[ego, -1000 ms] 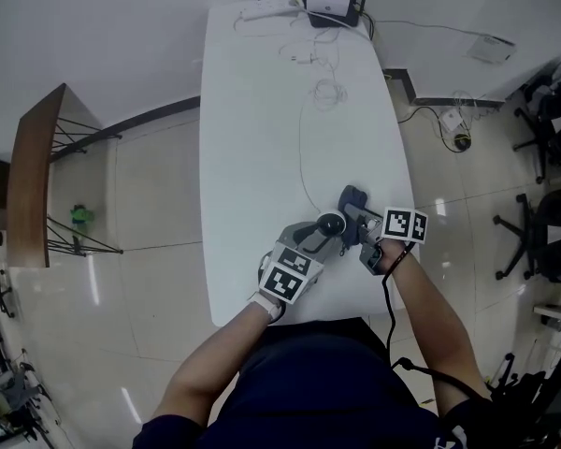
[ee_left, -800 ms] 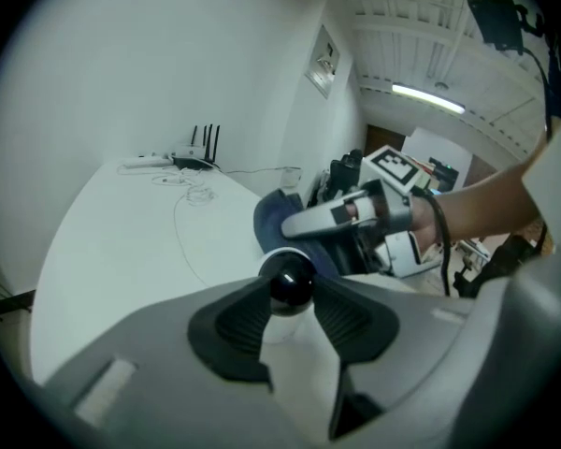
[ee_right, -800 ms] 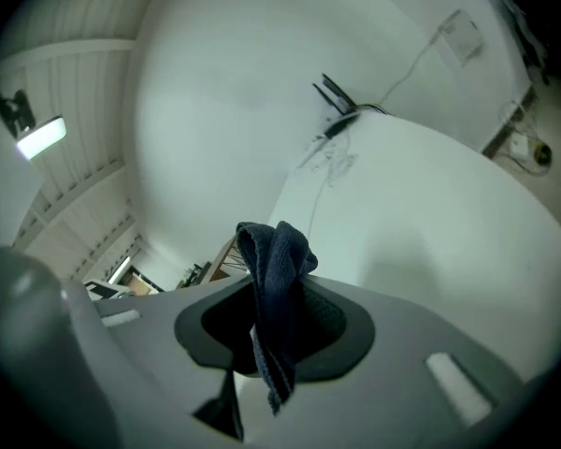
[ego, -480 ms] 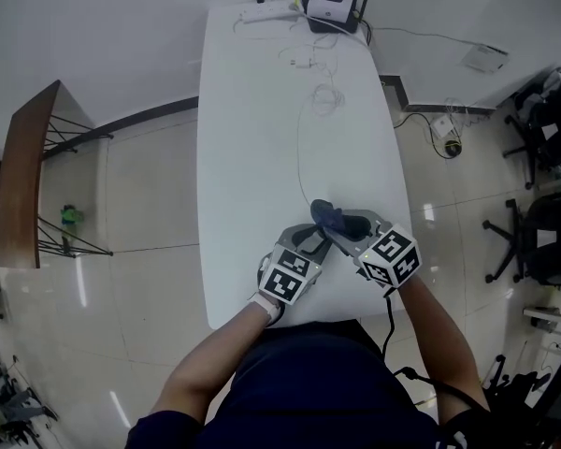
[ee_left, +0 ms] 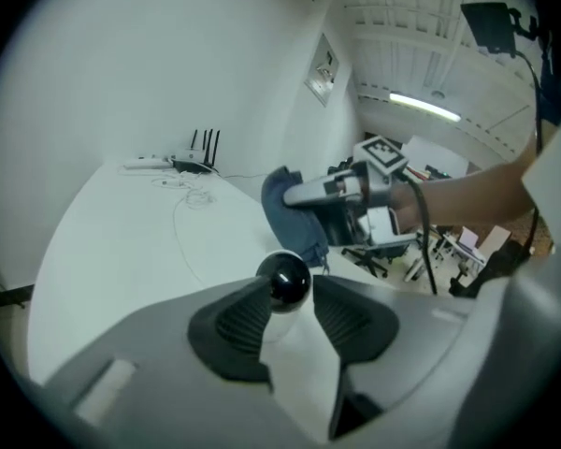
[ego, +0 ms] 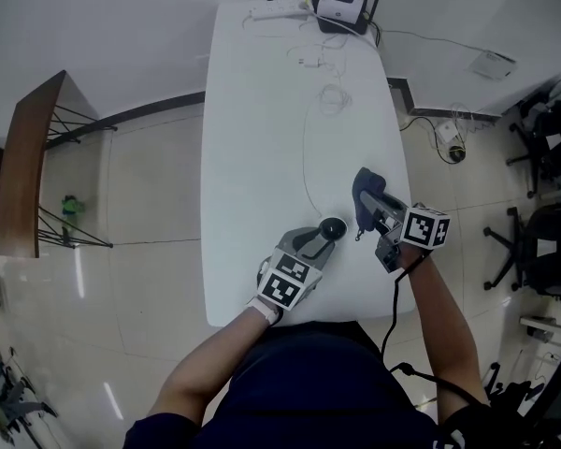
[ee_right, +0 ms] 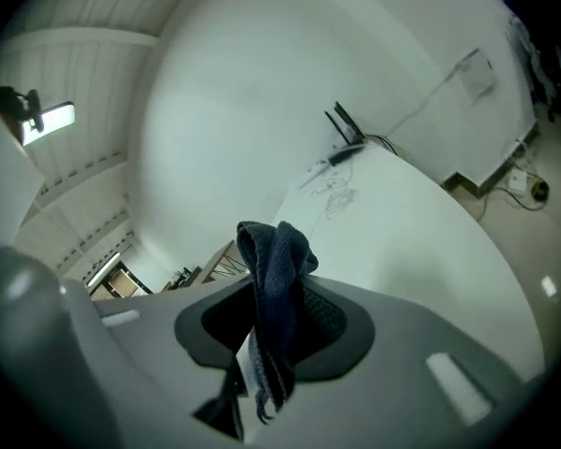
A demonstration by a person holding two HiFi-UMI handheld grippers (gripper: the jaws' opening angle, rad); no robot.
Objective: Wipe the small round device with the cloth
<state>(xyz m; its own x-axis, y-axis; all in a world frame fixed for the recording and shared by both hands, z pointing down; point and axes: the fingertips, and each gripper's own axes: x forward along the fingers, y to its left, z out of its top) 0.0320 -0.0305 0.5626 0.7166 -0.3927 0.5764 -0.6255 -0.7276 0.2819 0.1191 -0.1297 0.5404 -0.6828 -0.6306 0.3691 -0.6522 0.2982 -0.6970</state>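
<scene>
Head view shows our left tongs (ego: pixel 323 238) clamped on the small round device (ego: pixel 333 226) at the near end of the table (ego: pixel 262 110), while our right tongs (ego: pixel 375 206) pinch the cloth (ego: pixel 365 187) just beside it, untouching, so we judge wiping remains.

Partly hidden: small round device (ee_left: pixel 285 283), lower body behind left tool (ee_left: pixel 289 299) pads; cloth (ee_right: pixel 273 269), pinched part inside right tool (ee_right: pixel 273 330). Too small to identify: far-end items (ego: pixel 341 4) on tabletop (ego: pixel 262 138).

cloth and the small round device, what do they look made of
The cloth: dark blue soft textile, maybe microfibre; ribbed weave and limp folds show. The small round device: glossy black dome, likely hard plastic or glass, given its sharp highlights, on a white base.
</scene>
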